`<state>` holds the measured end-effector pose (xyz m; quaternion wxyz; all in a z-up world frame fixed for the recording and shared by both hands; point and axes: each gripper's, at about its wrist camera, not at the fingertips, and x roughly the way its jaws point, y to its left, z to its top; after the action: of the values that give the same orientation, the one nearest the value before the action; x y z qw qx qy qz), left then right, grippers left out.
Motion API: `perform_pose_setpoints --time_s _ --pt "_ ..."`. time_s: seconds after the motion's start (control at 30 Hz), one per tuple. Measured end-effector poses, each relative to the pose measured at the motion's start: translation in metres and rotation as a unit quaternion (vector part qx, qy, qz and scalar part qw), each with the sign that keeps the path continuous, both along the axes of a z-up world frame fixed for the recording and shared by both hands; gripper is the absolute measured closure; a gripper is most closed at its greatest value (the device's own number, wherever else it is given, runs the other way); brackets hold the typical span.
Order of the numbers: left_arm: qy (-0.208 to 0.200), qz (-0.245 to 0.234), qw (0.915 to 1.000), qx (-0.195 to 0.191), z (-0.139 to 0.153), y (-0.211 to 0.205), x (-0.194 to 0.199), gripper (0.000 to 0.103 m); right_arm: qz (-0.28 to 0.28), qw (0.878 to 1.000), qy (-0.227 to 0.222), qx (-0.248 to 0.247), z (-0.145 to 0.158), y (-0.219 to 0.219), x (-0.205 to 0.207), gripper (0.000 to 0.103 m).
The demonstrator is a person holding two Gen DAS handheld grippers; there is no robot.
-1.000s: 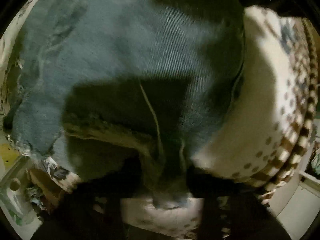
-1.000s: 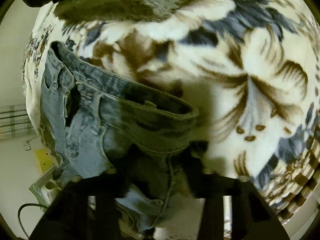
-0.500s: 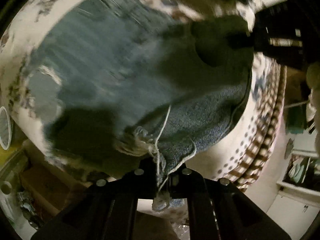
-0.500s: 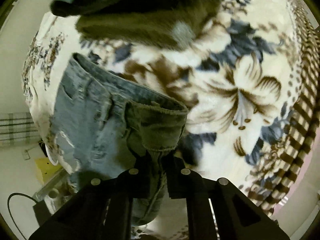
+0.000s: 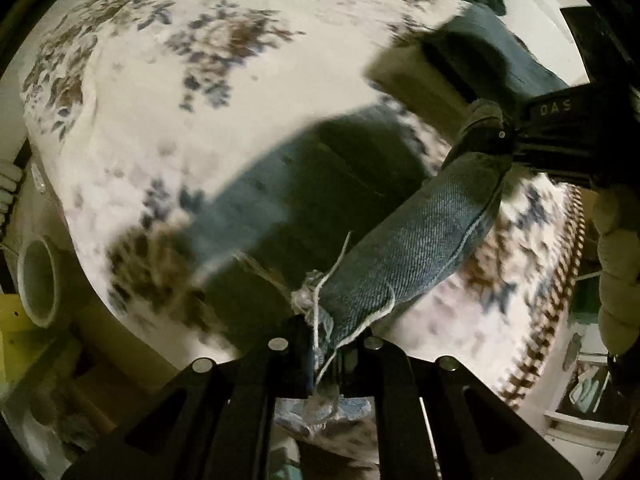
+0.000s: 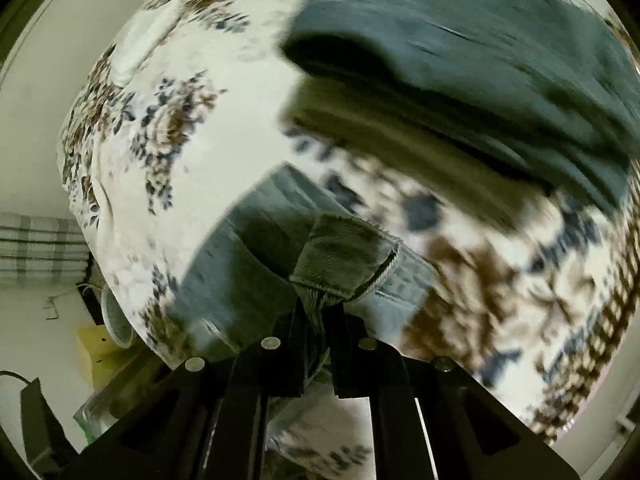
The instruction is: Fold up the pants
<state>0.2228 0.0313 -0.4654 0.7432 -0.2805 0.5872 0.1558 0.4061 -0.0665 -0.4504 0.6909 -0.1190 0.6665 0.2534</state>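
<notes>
The blue denim pants (image 5: pixel 416 240) hang lifted above a floral blanket (image 5: pixel 168 120). My left gripper (image 5: pixel 326 348) is shut on the frayed hem edge, loose threads trailing over it. My right gripper (image 6: pixel 320 320) is shut on the waistband of the pants (image 6: pixel 344 260); it also shows in the left wrist view (image 5: pixel 504 136), holding the far end of the stretched denim strip. The rest of the pants sags below between the two grippers, partly in shadow.
A second dark blue-grey garment (image 6: pixel 480 64) lies on the blanket beyond; it also shows in the left wrist view (image 5: pixel 492 52). The blanket's striped border (image 5: pixel 560 280) marks the bed's right edge. A white cup (image 5: pixel 38 284) and yellow item sit low left, off the bed.
Both grippers have closed on the pants and raised them off the blanket, pulling the denim taut between them. The view has pulled back from the cloth.
</notes>
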Motion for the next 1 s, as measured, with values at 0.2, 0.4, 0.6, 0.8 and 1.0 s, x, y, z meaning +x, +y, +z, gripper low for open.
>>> perform_pose_setpoints --time_s 0.2,0.4,0.6,0.8,1.0 --pt "0.011 -0.002 0.9997 0.021 -0.037 0.049 0.007 0.096 0.018 0.999 -0.023 -0.043 -0.040 0.084 0.003 0.095" --pt "-0.011 0.036 0.9989 -0.027 -0.055 0.086 0.002 0.091 0.024 0.997 -0.004 -0.069 -0.076 0.115 0.012 0.082" --pt "-0.018 0.044 0.9985 -0.025 -0.045 0.090 -0.004 0.075 0.007 0.999 0.003 -0.044 -0.068 0.106 0.016 0.025" --pt "-0.027 0.078 0.9965 -0.012 -0.025 0.098 -0.016 0.052 0.000 1.000 0.002 -0.031 -0.048 0.083 0.008 0.016" --pt "-0.050 0.137 0.9893 0.005 0.002 0.100 -0.036 0.038 -0.003 1.000 0.006 -0.017 -0.035 0.049 -0.002 0.016"
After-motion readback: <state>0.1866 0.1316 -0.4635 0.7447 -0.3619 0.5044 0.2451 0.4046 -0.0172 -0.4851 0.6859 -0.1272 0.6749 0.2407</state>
